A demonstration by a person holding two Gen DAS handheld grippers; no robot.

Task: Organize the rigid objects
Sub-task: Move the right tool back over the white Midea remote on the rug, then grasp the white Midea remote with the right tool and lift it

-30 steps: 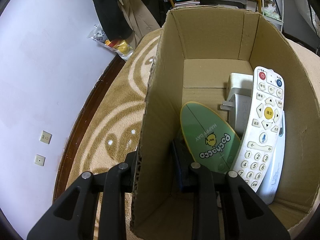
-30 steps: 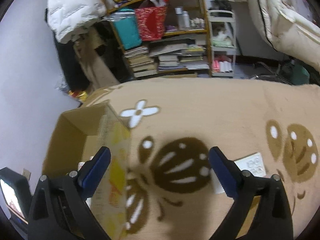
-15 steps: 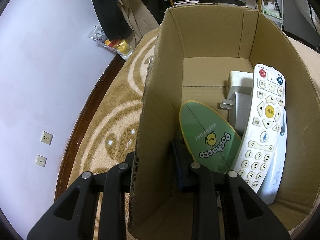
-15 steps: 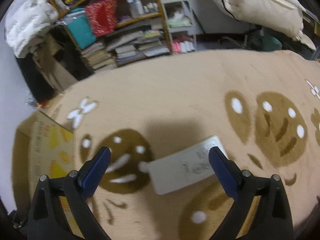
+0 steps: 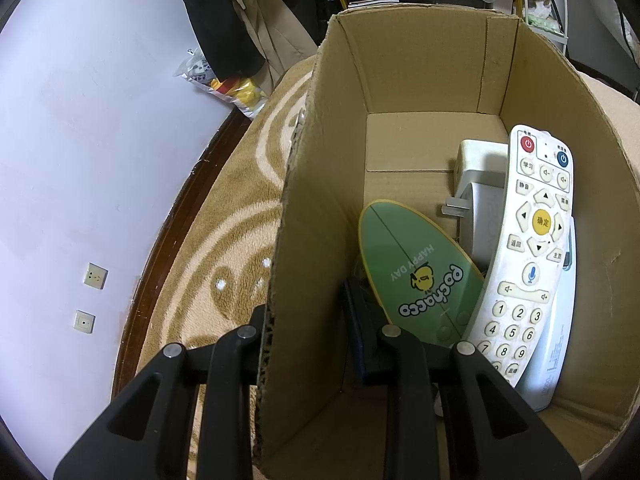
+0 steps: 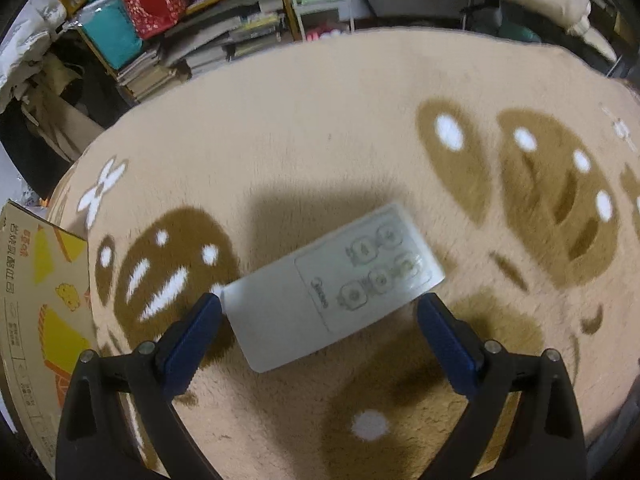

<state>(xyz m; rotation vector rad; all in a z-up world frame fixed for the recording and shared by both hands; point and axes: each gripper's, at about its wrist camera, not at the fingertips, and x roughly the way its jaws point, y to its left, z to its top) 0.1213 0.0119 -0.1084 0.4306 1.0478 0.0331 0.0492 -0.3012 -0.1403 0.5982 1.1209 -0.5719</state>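
White remote (image 6: 332, 284) lying slantwise between wide-spread right gripper (image 6: 320, 332) — long axis running finger to finger; left gripper (image 5: 308, 320) clamping box (image 5: 304, 216) wall.

Right gripper (image 6: 319, 330) swung right, away from the cardboard box (image 6: 36, 320), and closed in on the flat white remote (image 6: 332, 284), now lying between its wide-open fingers.

I count one cardboard box (image 5: 408, 80); in it two remotes (image 5: 532, 248), one green oval card (image 5: 416, 272), one white plug adapter (image 5: 476, 184). One flat remote (image 6: 332, 288) on my rug (image 6: 320, 120).
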